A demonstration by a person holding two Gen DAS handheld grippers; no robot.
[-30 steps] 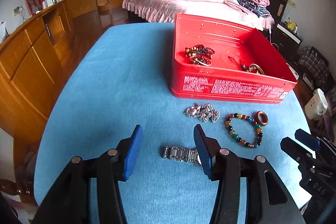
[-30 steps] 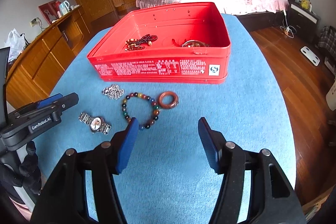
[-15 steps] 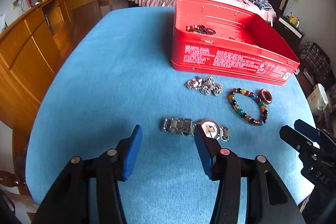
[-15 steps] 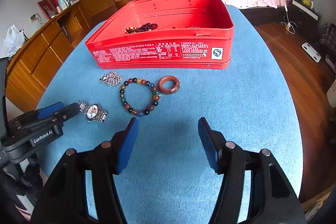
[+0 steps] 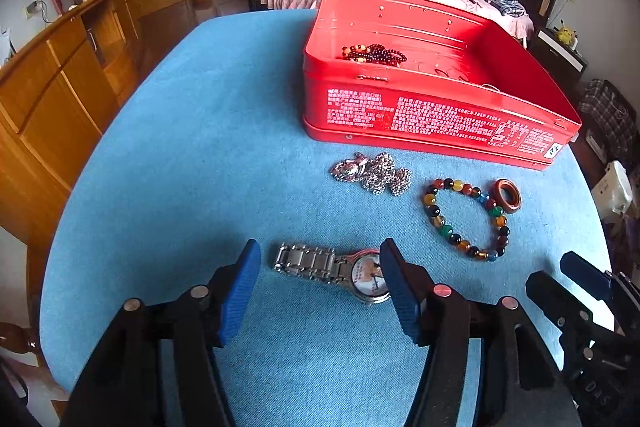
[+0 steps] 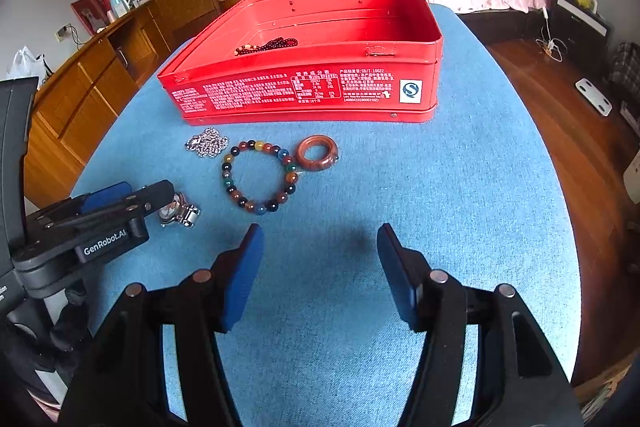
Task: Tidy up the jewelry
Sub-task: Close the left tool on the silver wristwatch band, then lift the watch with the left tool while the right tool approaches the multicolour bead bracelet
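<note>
As left gripper (image 5: pixel 320 267) gapes — watch (image 5: pixel 340 269) lies between fingers.

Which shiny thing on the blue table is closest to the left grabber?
The silver watch. It lies right at the tips of the left gripper, while the silver chain, bead bracelet and brown ring sit farther away, by the red tin.

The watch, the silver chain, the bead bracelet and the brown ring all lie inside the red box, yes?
No. The watch, silver chain, bead bracelet and brown ring lie on the blue table, in front of the red box, as the right wrist view shows.
</note>
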